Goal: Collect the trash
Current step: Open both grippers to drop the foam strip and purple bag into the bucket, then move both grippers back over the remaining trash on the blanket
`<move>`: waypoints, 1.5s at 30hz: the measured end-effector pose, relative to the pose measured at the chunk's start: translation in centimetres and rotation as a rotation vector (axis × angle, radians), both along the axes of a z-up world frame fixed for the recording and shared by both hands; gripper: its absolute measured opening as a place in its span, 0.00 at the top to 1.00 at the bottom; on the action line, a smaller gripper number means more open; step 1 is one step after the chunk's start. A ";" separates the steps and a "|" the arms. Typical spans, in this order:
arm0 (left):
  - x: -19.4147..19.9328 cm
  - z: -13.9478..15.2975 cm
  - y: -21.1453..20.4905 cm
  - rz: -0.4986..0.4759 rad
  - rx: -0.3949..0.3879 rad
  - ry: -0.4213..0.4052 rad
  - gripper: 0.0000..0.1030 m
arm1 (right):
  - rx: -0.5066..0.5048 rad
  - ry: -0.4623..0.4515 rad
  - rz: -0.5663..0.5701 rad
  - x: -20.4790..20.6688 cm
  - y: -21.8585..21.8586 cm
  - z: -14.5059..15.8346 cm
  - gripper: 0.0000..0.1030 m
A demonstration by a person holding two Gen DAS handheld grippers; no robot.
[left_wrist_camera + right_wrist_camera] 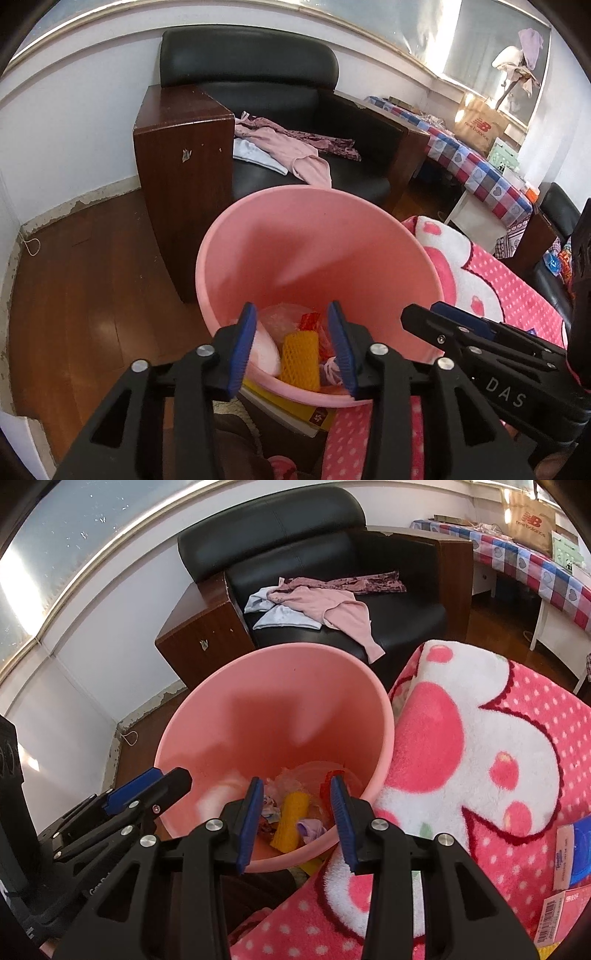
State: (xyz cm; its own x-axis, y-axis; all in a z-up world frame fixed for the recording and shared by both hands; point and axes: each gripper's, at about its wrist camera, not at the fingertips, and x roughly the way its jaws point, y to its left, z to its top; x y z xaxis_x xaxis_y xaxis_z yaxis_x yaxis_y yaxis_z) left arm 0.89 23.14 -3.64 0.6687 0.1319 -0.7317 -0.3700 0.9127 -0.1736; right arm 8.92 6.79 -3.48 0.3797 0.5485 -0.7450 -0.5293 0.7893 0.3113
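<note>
Hovering both grippers over pink bin (317, 236): my left gripper (293, 345) jaws apart, empty; right gripper (301, 821) same. Trash (299, 354) at bin bottom, beside pink blanket (480, 738).

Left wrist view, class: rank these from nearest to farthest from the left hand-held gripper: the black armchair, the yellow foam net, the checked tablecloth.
1. Yellow foam net: in the pink bin, between the left hand-held gripper fingers.
2. Black armchair: beyond the bin, centre.
3. Checked tablecloth: far right, by the window.
</note>
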 end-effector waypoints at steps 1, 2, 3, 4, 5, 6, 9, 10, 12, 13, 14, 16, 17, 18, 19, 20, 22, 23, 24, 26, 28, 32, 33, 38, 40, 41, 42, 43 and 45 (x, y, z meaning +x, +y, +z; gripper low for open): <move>-0.2 0.1 -0.1 -0.001 0.000 -0.003 0.61 | 0.004 -0.004 -0.002 -0.1 -0.2 0.1 0.63; -0.2 0.3 -0.2 -0.001 0.003 -0.007 0.61 | 0.007 -0.007 -0.002 -0.2 -0.3 0.3 0.63; -0.3 0.4 -0.2 -0.001 0.004 -0.010 0.60 | 0.009 -0.012 -0.004 -0.3 -0.5 0.4 0.63; -0.4 0.6 -0.3 -0.002 0.005 -0.014 0.60 | 0.011 -0.016 -0.005 -0.4 -0.6 0.5 0.63; -0.6 0.8 -0.3 -0.003 0.005 -0.018 0.60 | 0.014 -0.021 -0.006 -0.6 -0.8 0.7 0.63; -0.7 1.0 -0.4 -0.005 0.007 -0.022 0.60 | 0.016 -0.024 -0.008 -0.7 -1.0 0.8 0.63; -1.0 1.5 -0.8 -0.007 0.007 -0.036 0.60 | 0.029 -0.039 -0.013 -1.3 -1.8 1.4 0.63; -1.1 1.8 -1.0 -0.010 0.005 -0.044 0.60 | 0.031 -0.049 -0.017 -1.5 -2.1 1.7 0.63; -1.2 2.2 -1.3 -0.017 0.008 -0.055 0.60 | 0.035 -0.061 -0.021 -1.8 -2.6 2.1 0.63; -1.3 2.4 -1.6 -0.020 0.010 -0.062 0.60 | 0.036 -0.065 -0.023 -1.9 -2.9 2.2 0.63; -1.5 2.7 -1.7 -0.024 0.011 -0.069 0.60 | 0.038 -0.070 -0.027 -2.2 -3.3 2.4 0.63; -1.7 3.2 -2.3 -0.037 0.011 -0.082 0.60 | 0.043 -0.078 -0.036 -2.6 -4.1 2.7 0.63; -1.8 3.4 -2.5 -0.042 0.013 -0.087 0.60 | 0.046 -0.081 -0.039 -2.7 -4.4 2.8 0.63; -1.9 3.6 -2.8 -0.049 0.015 -0.094 0.60 | 0.049 -0.083 -0.045 -2.8 -4.8 2.9 0.63; -2.0 3.8 -3.1 -0.055 0.016 -0.099 0.60 | 0.049 -0.084 -0.051 -3.0 -5.2 2.9 0.63; -2.0 3.9 -3.2 -0.061 0.016 -0.102 0.60 | 0.049 -0.085 -0.059 -3.1 -5.8 3.0 0.63; -2.1 4.3 -3.9 -0.075 0.020 -0.109 0.60 | 0.051 -0.082 -0.069 -3.3 -6.6 3.0 0.63; -2.2 4.4 -4.2 -0.082 0.021 -0.111 0.60 | 0.051 -0.083 -0.077 -3.4 -7.1 3.0 0.63; -2.2 4.5 -4.6 -0.093 0.022 -0.116 0.60 | 0.048 -0.085 -0.085 -3.5 -7.7 3.1 0.63; -2.3 4.7 -5.3 -0.110 0.024 -0.119 0.60 | 0.042 -0.092 -0.098 -3.7 -8.6 3.2 0.63; -2.3 4.9 -6.1 -0.132 0.024 -0.121 0.60 | 0.037 -0.099 -0.109 -4.0 -9.5 3.2 0.63; -2.1 5.3 -8.0 -0.178 0.032 -0.123 0.59 | 0.030 -0.106 -0.142 -4.6 -11.9 3.4 0.63; -2.1 5.3 -8.5 -0.195 0.032 -0.124 0.56 | 0.028 -0.106 -0.151 -4.6 -12.5 3.4 0.63; -1.8 5.4 -11.2 -0.265 0.030 -0.120 0.55 | 0.022 -0.104 -0.207 -4.7 -15.8 3.2 0.63; -1.5 5.3 -12.3 -0.291 0.028 -0.116 0.55 | 0.021 -0.105 -0.233 -4.8 -17.1 3.1 0.63; -1.4 5.3 -12.9 -0.308 0.026 -0.114 0.55 | 0.020 -0.106 -0.249 -4.8 -18.0 3.1 0.63; -1.3 5.2 -13.4 -0.322 0.026 -0.113 0.54 | 0.019 -0.107 -0.266 -4.8 -18.8 3.1 0.63; -1.1 5.1 -14.0 -0.342 0.023 -0.110 0.54 | 0.018 -0.107 -0.282 -4.8 -19.6 3.1 0.63; -0.8 5.0 -15.2 -0.376 0.019 -0.104 0.52 | 0.018 -0.108 -0.310 -4.7 -20.8 3.1 0.63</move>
